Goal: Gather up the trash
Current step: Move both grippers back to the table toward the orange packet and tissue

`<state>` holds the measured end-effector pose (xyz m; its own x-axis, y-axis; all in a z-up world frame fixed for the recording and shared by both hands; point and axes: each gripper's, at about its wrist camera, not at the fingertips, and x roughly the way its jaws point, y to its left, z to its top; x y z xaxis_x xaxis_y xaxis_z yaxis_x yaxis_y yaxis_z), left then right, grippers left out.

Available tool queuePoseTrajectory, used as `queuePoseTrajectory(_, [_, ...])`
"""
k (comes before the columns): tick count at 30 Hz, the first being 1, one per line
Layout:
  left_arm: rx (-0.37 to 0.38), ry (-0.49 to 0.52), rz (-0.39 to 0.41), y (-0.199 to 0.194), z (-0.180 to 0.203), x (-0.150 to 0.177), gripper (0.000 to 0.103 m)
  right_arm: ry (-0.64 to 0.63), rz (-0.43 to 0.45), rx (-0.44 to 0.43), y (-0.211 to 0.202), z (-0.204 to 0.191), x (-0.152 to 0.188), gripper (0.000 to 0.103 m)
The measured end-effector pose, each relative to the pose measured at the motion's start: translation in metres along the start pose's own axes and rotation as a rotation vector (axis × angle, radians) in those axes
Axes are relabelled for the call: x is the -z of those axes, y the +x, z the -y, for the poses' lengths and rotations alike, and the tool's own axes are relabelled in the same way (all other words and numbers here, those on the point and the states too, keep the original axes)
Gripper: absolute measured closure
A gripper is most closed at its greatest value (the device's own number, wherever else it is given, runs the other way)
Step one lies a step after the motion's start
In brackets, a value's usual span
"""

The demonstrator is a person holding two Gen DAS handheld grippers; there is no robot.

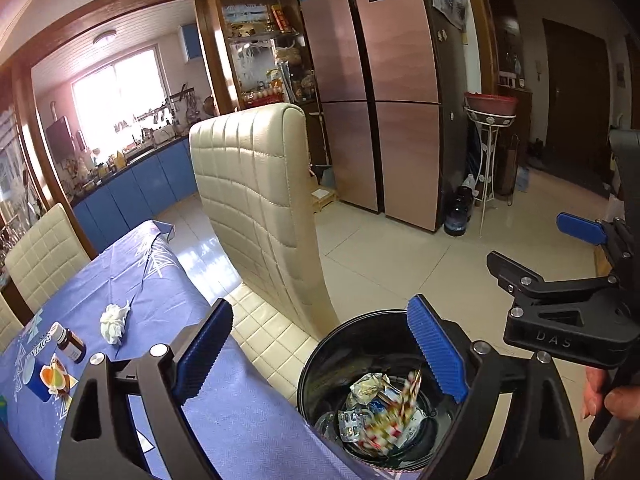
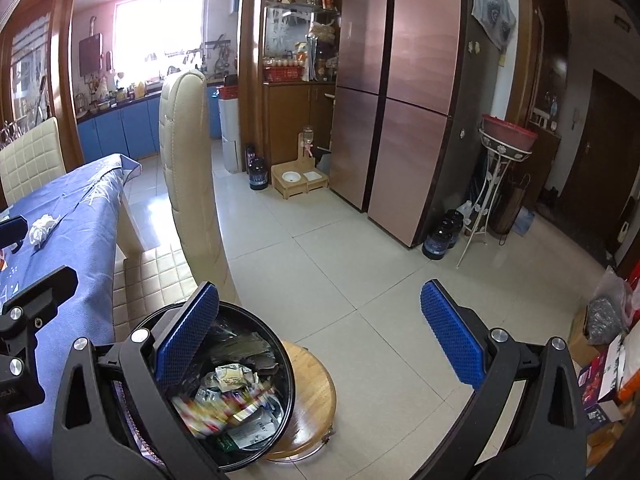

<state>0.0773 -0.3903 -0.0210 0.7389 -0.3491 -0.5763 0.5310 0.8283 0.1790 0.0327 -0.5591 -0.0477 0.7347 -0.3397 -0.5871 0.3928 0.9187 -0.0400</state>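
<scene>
**Both grippers spread wide over the bin, wrapper blurred inside it**

At the table's (image 1: 224, 412) left edge in the left wrist view lie a blue-and-orange packet (image 1: 48, 378) and a brown bottle (image 1: 70, 344) on its side, the two just beside each other. Further in on the blue cloth, apart from both, sits a crumpled white tissue (image 1: 113, 322); the right wrist view shows it too, well back from the table's near edge.

The left gripper (image 1: 320, 360) has its jaws released and wide apart, nothing between the blue pads (image 1: 204, 354). One pad hangs over the cloth near the table's right edge, the other over the bin's rim.

The bin (image 1: 320, 364) is black and round and stands just beside the table's right edge, next to a cream chair (image 1: 256, 200). In the right wrist view it rests on a round wooden stool (image 2: 316, 396). Inside lies crumpled trash: foil, a blister pack and paper. A red-and-white striped wrapper (image 1: 400, 408) shows as a motion blur within the bin, below the left gripper's right pad; whether it has settled on the pile I cannot tell.

The right gripper (image 2: 320, 344) is likewise unclenched, jaws wide and empty, its left pad over the bin's rim and its right pad over bare floor tiles. In the left wrist view it appears at the right edge, with fingers (image 1: 600, 396) of a hand on its handle.
</scene>
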Motion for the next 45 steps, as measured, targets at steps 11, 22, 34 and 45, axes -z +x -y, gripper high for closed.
queuePoseTrajectory(11, [-0.144, -0.078, -0.031, -0.018, -0.081, 0.021, 0.016, -0.077, 0.027, -0.118, -0.008, -0.068, -0.013, 0.003])
queuePoseTrajectory(22, [-0.287, -0.192, -0.036, -0.045, -0.190, 0.052, 0.016, -0.259, 0.048, -0.247, -0.023, -0.206, -0.023, 0.004])
queuePoseTrajectory(34, [-0.401, -0.322, -0.150, -0.027, -0.300, 0.106, 0.016, -0.361, -0.046, -0.416, 0.007, -0.333, -0.028, 0.004])
queuePoseTrajectory(45, [-0.461, -0.429, -0.228, 0.017, -0.377, 0.141, 0.016, -0.435, -0.124, -0.435, 0.056, -0.414, -0.038, 0.009])
